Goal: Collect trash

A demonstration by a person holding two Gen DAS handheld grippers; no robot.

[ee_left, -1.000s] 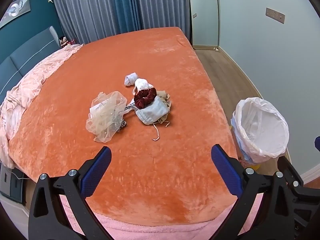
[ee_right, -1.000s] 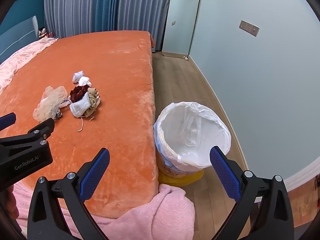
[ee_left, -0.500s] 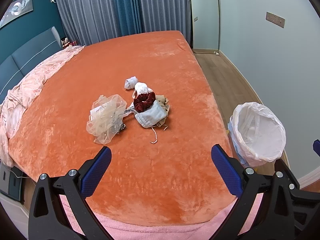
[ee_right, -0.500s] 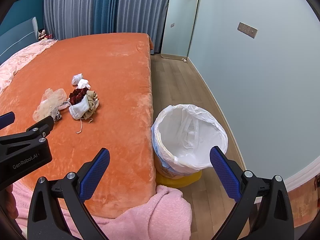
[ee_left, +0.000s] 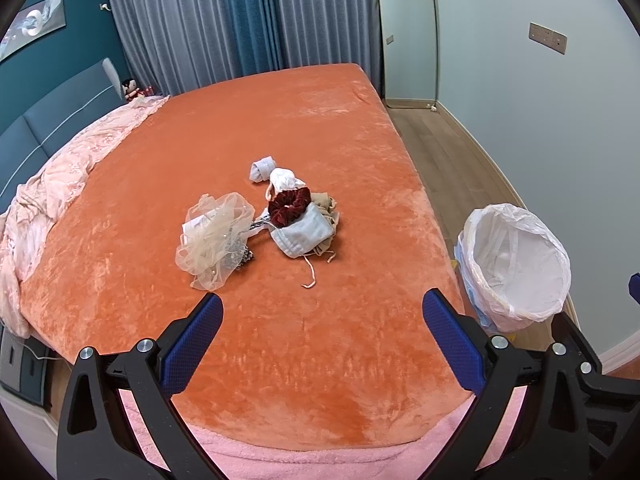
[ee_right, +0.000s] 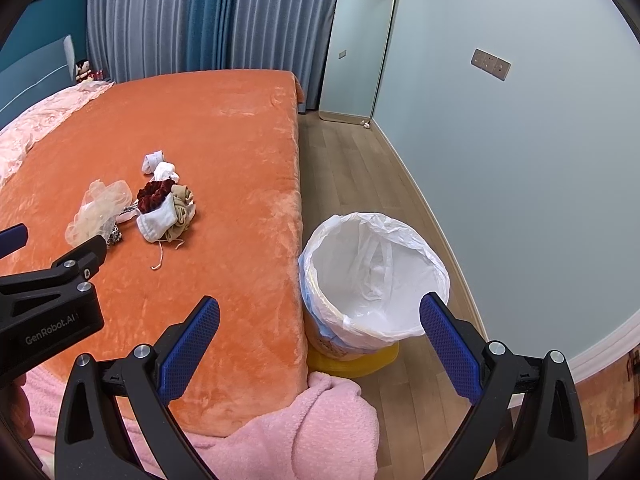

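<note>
A heap of trash lies mid-bed on the orange blanket [ee_left: 320, 120]: a beige tulle wad [ee_left: 214, 236], a dark red scrunchie [ee_left: 289, 206], a pale blue cloth [ee_left: 306, 236] over tan fabric, and white crumpled bits [ee_left: 262, 168]. The heap also shows in the right wrist view [ee_right: 160, 208]. A bin with a white liner [ee_right: 374, 276] stands on the floor beside the bed, also seen in the left wrist view [ee_left: 518, 268]. My left gripper [ee_left: 322, 340] is open and empty, above the bed's near part, short of the heap. My right gripper [ee_right: 320, 344] is open and empty, above the bed edge near the bin.
A pink towel [ee_right: 312, 428] hangs at the bed's near edge. A pink quilt [ee_left: 52, 184] lies along the bed's left side by the blue headboard. Wood floor [ee_right: 360, 176] runs between bed and wall. A mirror [ee_right: 356, 48] leans in the far corner before the curtains.
Both grippers have drawn back and up a little; the heap and the bin look smaller and farther. Jaws unchanged, nothing picked up.
</note>
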